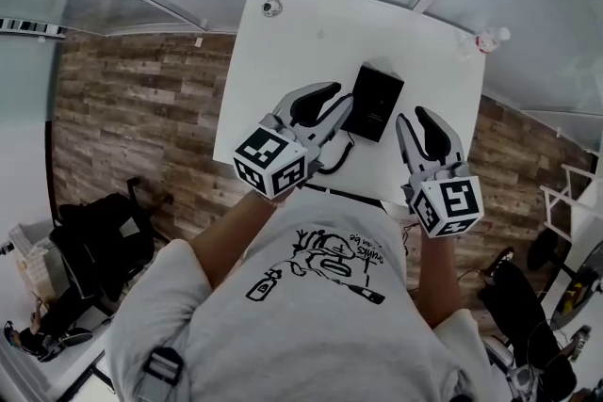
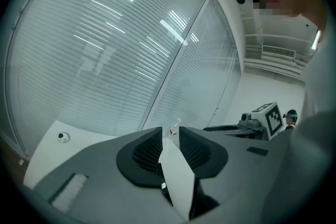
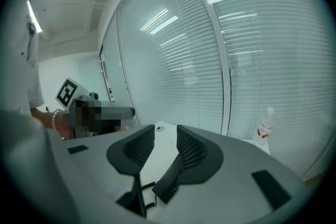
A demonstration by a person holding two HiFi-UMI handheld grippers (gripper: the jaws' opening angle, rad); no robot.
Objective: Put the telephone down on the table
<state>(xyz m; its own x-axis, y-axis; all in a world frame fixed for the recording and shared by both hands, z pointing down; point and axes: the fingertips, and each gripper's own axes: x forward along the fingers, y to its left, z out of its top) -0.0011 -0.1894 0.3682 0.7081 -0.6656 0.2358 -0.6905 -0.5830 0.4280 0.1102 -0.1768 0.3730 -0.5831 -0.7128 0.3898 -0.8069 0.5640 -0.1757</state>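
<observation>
The black telephone (image 1: 374,101) lies flat on the white table (image 1: 311,33), its coiled cord (image 1: 332,161) trailing toward the near edge. My left gripper (image 1: 325,94) hovers just left of it and my right gripper (image 1: 424,118) just right of it, neither touching it. In the left gripper view the jaws (image 2: 170,136) stand a narrow slit apart with only the tabletop behind them. In the right gripper view the jaws (image 3: 166,136) show a slightly wider gap, nothing between the pads. Below them lie the telephone (image 3: 169,184) and its cord (image 3: 143,202).
A plastic water bottle (image 1: 490,40) stands at the table's far right corner, by the blinds (image 3: 264,128). A small round fitting (image 1: 272,8) sits at the far left corner. Glass walls with blinds close off the far side. Chairs and bags stand on the wooden floor either side.
</observation>
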